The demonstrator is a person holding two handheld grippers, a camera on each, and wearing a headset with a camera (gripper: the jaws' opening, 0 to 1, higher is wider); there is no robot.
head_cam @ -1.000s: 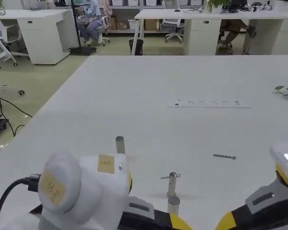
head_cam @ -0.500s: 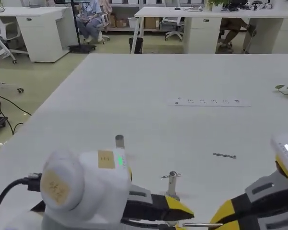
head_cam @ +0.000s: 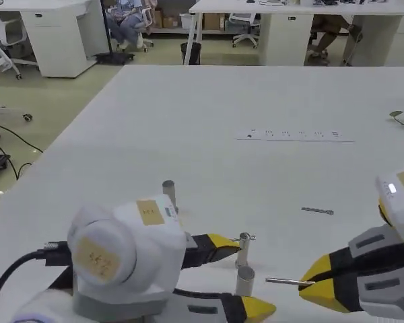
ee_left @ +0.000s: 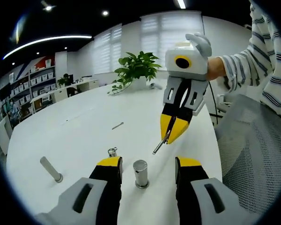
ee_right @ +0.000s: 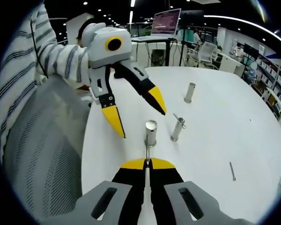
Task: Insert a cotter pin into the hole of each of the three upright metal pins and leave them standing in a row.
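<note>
The left gripper (ee_left: 147,164) stood wide open astride the nearest metal pin (ee_left: 140,172). The right gripper (head_cam: 311,281), at its 3 o'clock, pinched a cotter pin (head_cam: 281,280) (tip leading). Best to clamp the metal pin first, then line up its hole.

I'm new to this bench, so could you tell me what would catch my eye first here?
The right claw grips a thin cotter pin, pointed at the nearest metal post, which stands inside the open left claw. Just behind, a second post carries a fitted pin through its top; a third post stands bare farther left, and a spare pin lies on the table to the right.
</note>
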